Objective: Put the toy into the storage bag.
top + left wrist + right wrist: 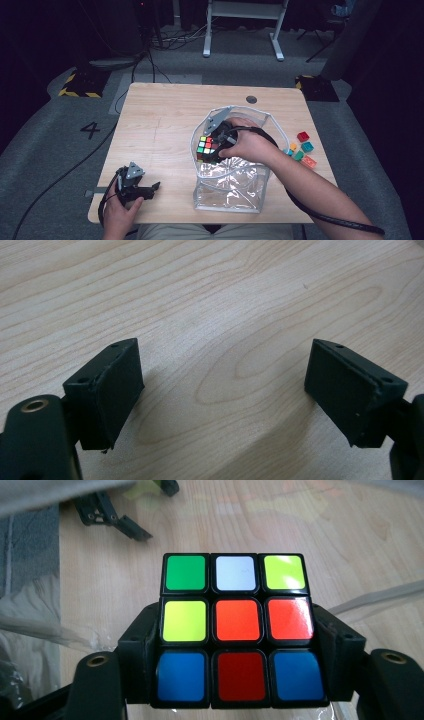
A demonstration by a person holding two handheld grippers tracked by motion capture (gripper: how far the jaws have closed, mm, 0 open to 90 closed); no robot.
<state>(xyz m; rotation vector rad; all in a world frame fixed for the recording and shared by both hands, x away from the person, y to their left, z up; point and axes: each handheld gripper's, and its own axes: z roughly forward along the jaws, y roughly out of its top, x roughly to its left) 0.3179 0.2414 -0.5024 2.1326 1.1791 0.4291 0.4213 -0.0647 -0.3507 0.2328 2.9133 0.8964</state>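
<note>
The right gripper (214,150) clamps a glossy puzzle cube (235,628) inside the clear plastic bag (235,192); the left gripper (225,395) rests spread wide on the near-left wood-grain table (160,115).

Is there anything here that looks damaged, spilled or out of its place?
Nothing looks damaged or spilled. The right tool grips the scrambled multicoloured puzzle cube squarely over the clear plastic zip bag. The left tool rests open on the light wooden table. The small coloured blocks lie loosely scattered near the right edge.
</note>
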